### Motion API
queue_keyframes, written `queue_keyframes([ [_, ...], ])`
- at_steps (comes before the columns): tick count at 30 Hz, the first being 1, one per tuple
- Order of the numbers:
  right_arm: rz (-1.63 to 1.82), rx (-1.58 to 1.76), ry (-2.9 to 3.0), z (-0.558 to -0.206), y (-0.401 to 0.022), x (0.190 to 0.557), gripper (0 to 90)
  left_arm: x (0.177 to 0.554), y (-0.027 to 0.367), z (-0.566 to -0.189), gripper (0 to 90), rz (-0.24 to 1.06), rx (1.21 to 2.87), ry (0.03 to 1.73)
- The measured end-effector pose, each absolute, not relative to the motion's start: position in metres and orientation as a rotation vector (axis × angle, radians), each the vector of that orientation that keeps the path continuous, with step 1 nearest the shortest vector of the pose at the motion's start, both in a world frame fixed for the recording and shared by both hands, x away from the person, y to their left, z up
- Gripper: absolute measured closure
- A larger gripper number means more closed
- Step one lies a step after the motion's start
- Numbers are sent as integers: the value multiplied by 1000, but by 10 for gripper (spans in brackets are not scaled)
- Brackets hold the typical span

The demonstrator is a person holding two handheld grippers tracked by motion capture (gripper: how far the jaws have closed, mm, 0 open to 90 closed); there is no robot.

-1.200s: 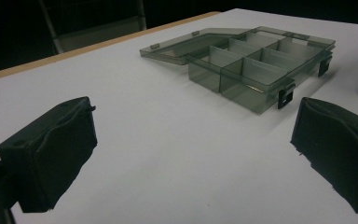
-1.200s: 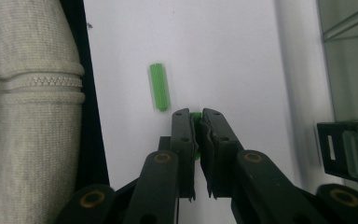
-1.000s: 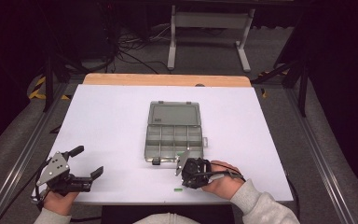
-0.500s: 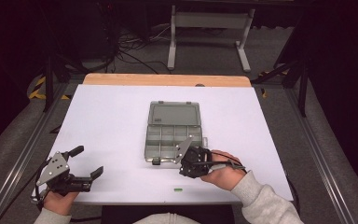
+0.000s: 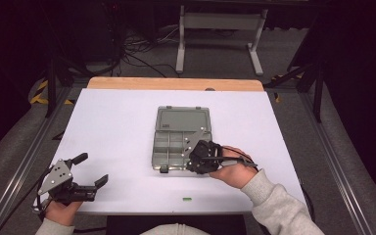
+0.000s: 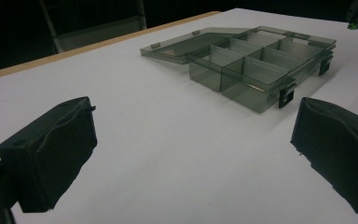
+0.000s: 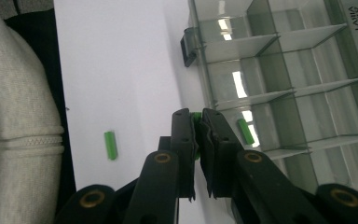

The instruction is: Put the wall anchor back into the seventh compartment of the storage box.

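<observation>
Jaws of the right gripper (image 7: 196,122) pinch a small green piece (image 7: 196,116), held over the near edge of the open compartment box (image 5: 181,139) at table centre. A second green piece (image 7: 246,130) lies in a compartment at two o'clock from the jaw tips; a third (image 7: 111,145) rests on the white table (image 5: 117,127) at nine o'clock. Down at seven o'clock on the table, the left gripper (image 5: 93,169) rests with jaws wide apart, holding nothing.

The open lid of the clear box (image 7: 279,79) has small dark letters near its edge (image 7: 356,16). They look like a brand name, maybe "LAITA", but they are sideways and too small to be sure.
</observation>
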State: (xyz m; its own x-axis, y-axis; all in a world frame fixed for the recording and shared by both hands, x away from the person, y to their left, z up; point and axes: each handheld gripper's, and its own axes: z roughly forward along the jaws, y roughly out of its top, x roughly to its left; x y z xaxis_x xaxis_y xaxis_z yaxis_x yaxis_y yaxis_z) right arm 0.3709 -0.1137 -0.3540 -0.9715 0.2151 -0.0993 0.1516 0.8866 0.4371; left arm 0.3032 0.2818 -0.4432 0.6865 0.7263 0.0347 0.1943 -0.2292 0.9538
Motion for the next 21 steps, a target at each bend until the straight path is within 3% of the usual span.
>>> queue_keyframes([
  [21,731,402,2851,-343,-116,407,833,303,282,-444,5,591,1763,736],
])
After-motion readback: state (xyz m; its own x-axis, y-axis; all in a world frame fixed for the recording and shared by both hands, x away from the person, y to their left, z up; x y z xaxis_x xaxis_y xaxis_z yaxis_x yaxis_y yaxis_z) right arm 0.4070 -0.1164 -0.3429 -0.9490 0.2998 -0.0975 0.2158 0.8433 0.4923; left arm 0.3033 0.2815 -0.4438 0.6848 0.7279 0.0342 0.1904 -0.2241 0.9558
